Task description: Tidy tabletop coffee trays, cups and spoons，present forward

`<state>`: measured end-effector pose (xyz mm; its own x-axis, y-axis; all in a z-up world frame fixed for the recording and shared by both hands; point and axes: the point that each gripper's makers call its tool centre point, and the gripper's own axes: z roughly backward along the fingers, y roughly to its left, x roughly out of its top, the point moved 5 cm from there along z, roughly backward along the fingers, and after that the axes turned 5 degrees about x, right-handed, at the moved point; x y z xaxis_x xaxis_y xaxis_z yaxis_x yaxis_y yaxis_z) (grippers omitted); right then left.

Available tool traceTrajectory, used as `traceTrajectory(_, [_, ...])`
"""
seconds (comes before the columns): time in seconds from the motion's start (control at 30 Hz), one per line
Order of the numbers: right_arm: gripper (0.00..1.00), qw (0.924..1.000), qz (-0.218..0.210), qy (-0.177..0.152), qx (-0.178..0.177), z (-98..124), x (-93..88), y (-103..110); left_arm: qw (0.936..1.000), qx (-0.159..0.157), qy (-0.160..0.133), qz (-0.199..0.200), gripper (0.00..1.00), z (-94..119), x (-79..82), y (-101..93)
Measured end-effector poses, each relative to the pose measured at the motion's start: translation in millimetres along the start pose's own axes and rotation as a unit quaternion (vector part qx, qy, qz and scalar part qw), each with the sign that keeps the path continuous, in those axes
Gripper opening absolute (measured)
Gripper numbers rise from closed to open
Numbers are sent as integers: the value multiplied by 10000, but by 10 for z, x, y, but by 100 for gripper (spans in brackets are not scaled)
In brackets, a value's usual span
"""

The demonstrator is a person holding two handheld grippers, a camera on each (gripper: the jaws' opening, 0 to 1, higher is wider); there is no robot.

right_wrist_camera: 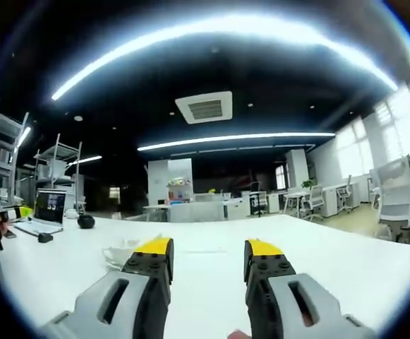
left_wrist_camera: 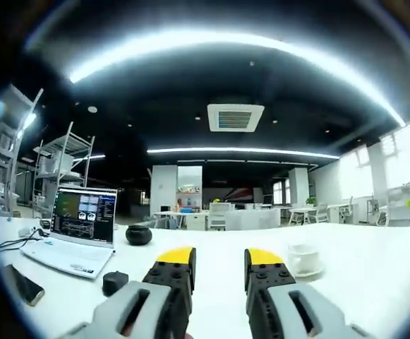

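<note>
On the table [left_wrist_camera: 374, 282], laptop [left_wrist_camera: 77, 229] far left of, seemingly, a cup [left_wrist_camera: 303, 259].

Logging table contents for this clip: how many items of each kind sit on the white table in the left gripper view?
Laptop: 1
Cup on saucer: 1
Phone: 1
Round black objects, one large, one small: 2
Total: 5

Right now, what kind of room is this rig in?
Most likely an open-plan office. A long white table holds an open laptop and a coffee cup on a saucer; further back stand rows of desks and chairs, under a ceiling air vent.
</note>
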<state>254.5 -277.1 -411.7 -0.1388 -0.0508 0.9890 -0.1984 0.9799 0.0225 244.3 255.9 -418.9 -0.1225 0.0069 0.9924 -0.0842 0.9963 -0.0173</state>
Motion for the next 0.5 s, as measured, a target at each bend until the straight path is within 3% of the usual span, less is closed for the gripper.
traceTrajectory(0.23, [42,9997,-64,246,-21,-26,-176,-26,9999,-37,144,9,34,5,-145,-5])
traceTrajectory(0.5, [41,9998,-151,97,-95,-63,-75,-42,10000,-62,15,-51,34,-26,-75,-9])
